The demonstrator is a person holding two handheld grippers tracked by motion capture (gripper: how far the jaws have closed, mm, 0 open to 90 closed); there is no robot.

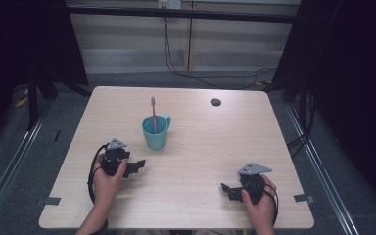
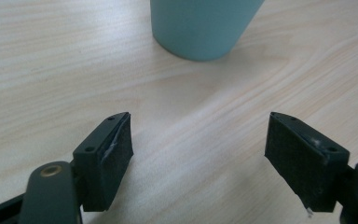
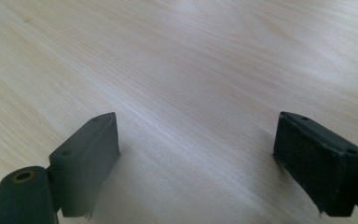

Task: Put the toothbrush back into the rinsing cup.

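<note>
The left claw [image 1: 138, 165] lies low over the pale wood-grain table [image 1: 200, 147], its black jaws spread wide with only bare tabletop between the pads. Its own view looks along them at the base of the teal plastic cup [image 2: 203, 28], which stands upright just ahead of the jaws and apart from them. In the high view the cup [image 1: 155, 132] sits near the middle of the table, a pink toothbrush [image 1: 153, 113] leaning upright inside it. The person's left hand [image 1: 106, 181] grips the claw body from the near edge, forearm angled inward. The right claw [image 1: 226, 189] rests by the near right corner, jaws likewise spread over empty wood, held by the right hand [image 1: 259, 203]. A small dark round hole [image 1: 216, 102] marks the far side. Beyond the table lie grey floor, metal rails, dark curtains and loose black cables.
</note>
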